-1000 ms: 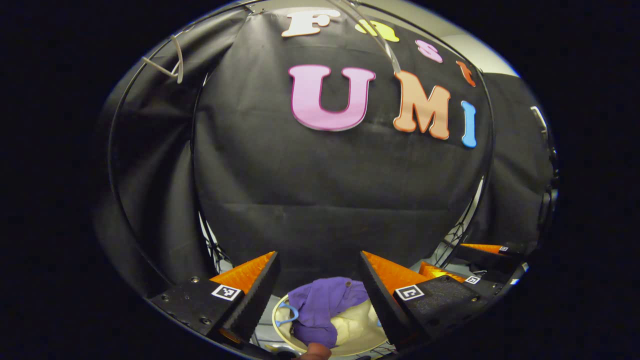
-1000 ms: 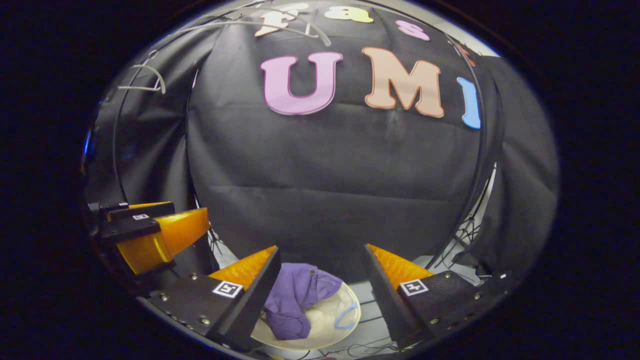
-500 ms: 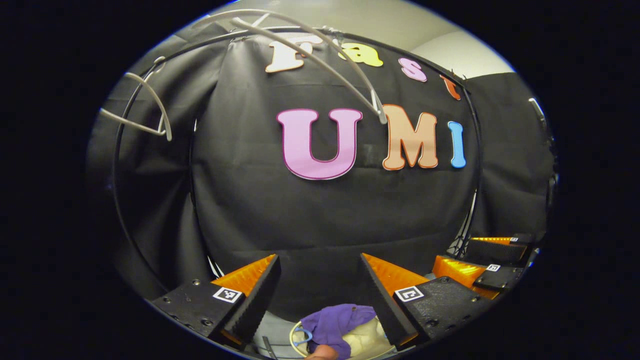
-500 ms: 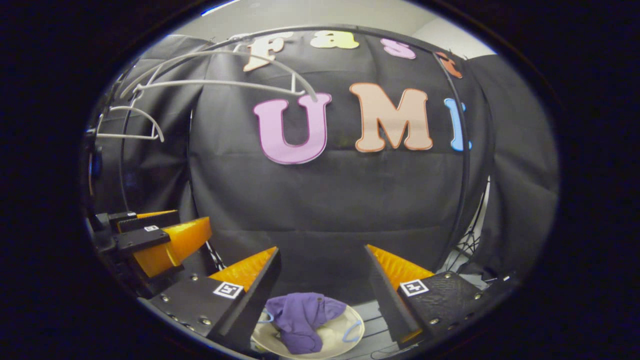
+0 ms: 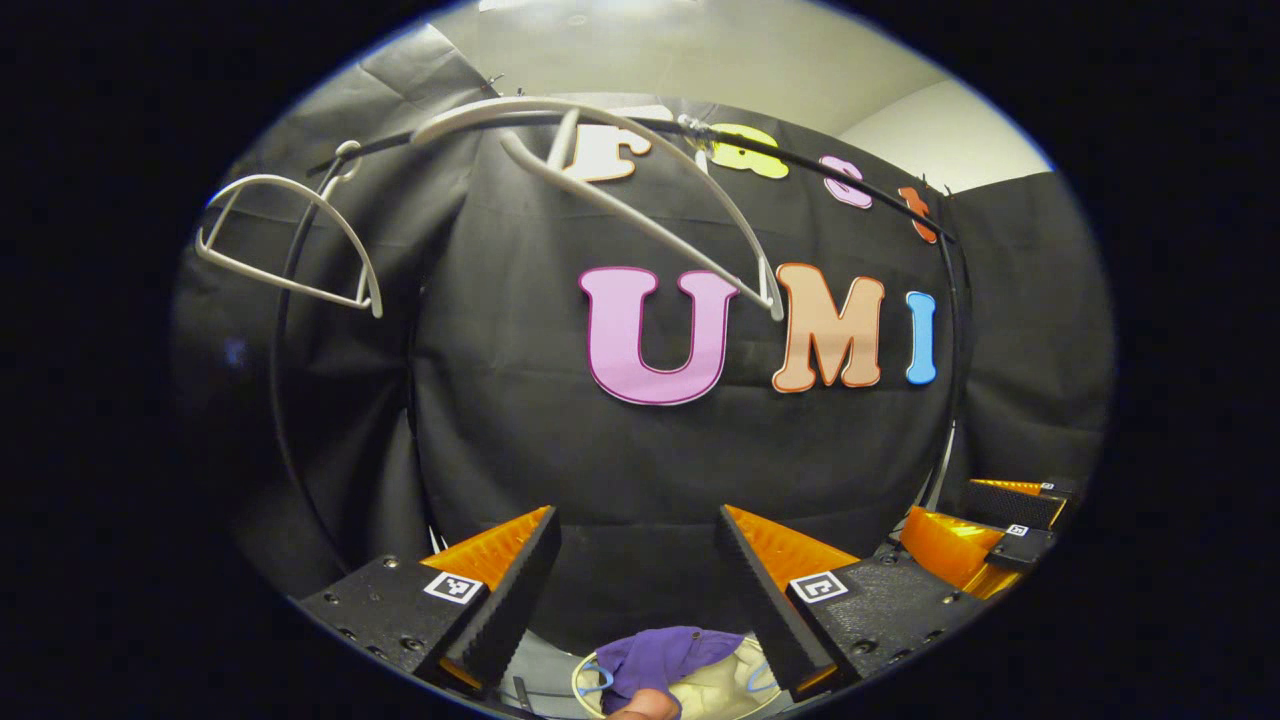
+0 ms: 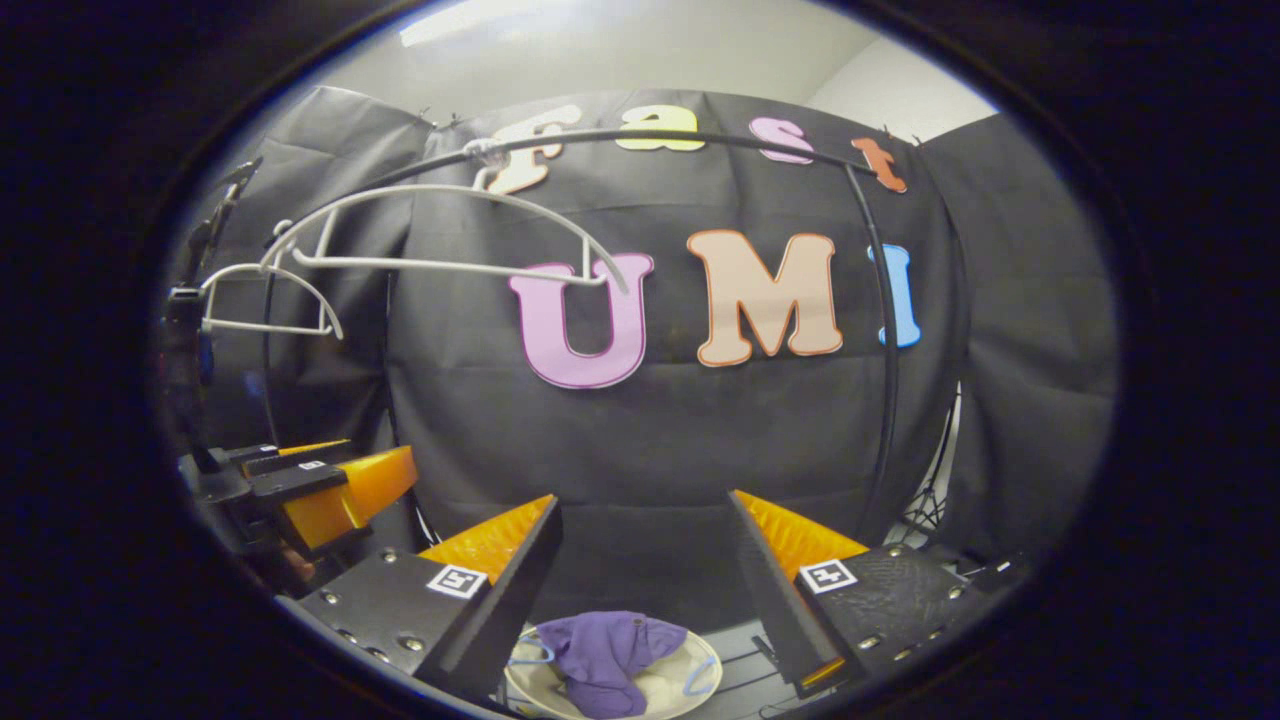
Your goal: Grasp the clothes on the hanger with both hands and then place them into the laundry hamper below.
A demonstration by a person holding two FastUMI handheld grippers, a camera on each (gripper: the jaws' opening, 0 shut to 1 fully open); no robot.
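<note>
Purple clothes (image 6: 598,660) heaped in cream laundry hamper (image 6: 700,682), both tools spread wide

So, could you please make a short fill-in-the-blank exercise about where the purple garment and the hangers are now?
1. The purple garment lies inside the ____ below.
2. Both white hangers on the black rail are ____, with no clothes on them.
3. The right gripper has its jaws ____.
4. The left gripper holds ____ between its fingers.

Missing words: hamper; bare; open; nothing
</note>
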